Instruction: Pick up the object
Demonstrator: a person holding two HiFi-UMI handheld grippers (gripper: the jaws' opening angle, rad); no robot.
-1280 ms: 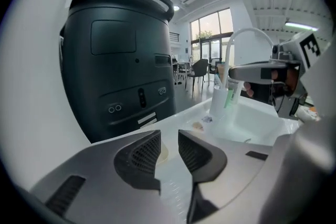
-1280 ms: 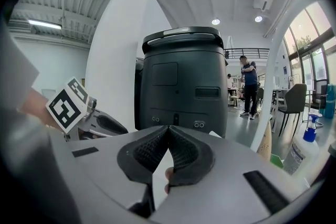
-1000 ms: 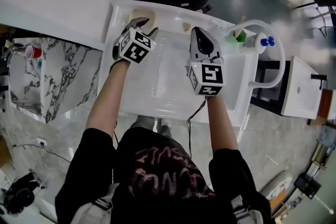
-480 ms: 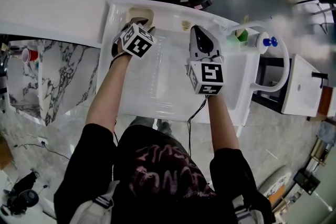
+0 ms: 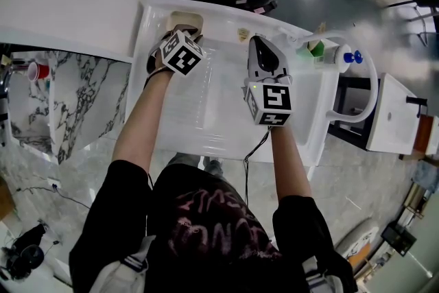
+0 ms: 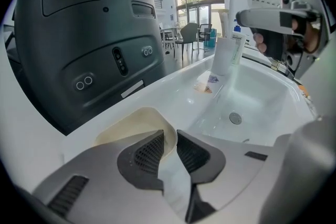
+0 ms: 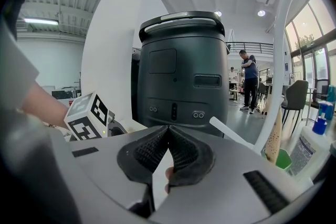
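Note:
A cream, shallow, dish-like object lies on the back left corner of the white basin's rim. My left gripper is right over it. In the left gripper view the object's near edge runs up between the two dark pads. The jaws are closing, and a narrow gap still shows between the pads. My right gripper hovers over the basin's back middle. In the right gripper view its pads meet at the tips with nothing between them.
A white arched tap stands at the basin's right, beside a blue-capped bottle and a green item. A small packet lies on the back rim and the drain sits below. A large dark machine stands behind. On the marble counter to the left is a red cup.
My left gripper has moved forward onto the cream object and its jaws have narrowed. The right gripper has stayed where it was.

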